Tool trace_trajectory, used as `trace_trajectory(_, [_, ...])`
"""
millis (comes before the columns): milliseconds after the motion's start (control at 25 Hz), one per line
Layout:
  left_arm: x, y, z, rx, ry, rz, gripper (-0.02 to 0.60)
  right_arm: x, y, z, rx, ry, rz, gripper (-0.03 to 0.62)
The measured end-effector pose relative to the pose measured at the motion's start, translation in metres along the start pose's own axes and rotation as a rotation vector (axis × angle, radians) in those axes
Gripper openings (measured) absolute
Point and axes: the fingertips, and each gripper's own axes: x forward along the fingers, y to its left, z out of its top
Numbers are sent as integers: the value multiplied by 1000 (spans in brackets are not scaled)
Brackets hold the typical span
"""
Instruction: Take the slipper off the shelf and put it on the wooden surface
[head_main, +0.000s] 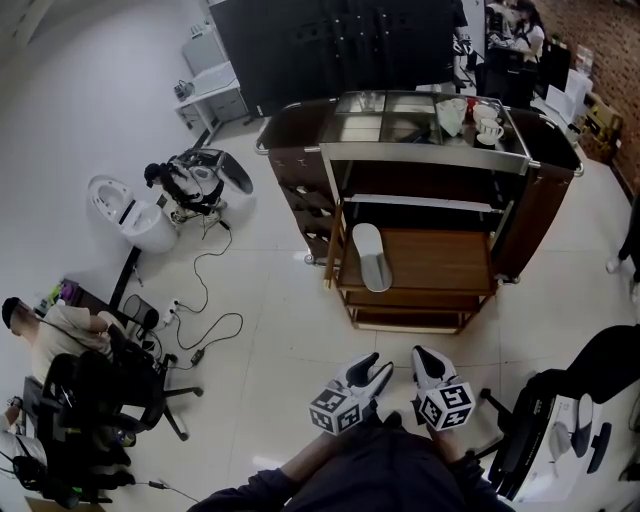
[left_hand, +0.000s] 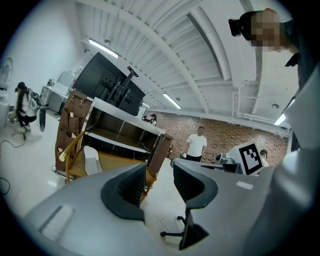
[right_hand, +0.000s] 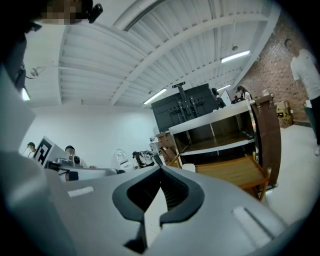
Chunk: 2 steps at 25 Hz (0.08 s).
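A white slipper lies on the left part of the low wooden surface, in front of the dark shelf cart. Both grippers hang low over the floor near the person's body, well short of the wood. My left gripper is open and empty; in the left gripper view its jaws stand apart, with the slipper far off to the left. My right gripper is shut with nothing between the jaws. In the right gripper view the slipper shows just above them on the wood.
Cups and bottles stand on the cart's top. An office chair with a seated person is at the left, another chair at the right. Cables and white equipment lie on the floor at the left. A person stands by the brick wall.
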Motion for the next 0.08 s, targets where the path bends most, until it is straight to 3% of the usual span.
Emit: trace_trajectory(80, [2, 2, 2, 0, -4, 2, 193, 2, 0, -1, 0, 2, 6, 2])
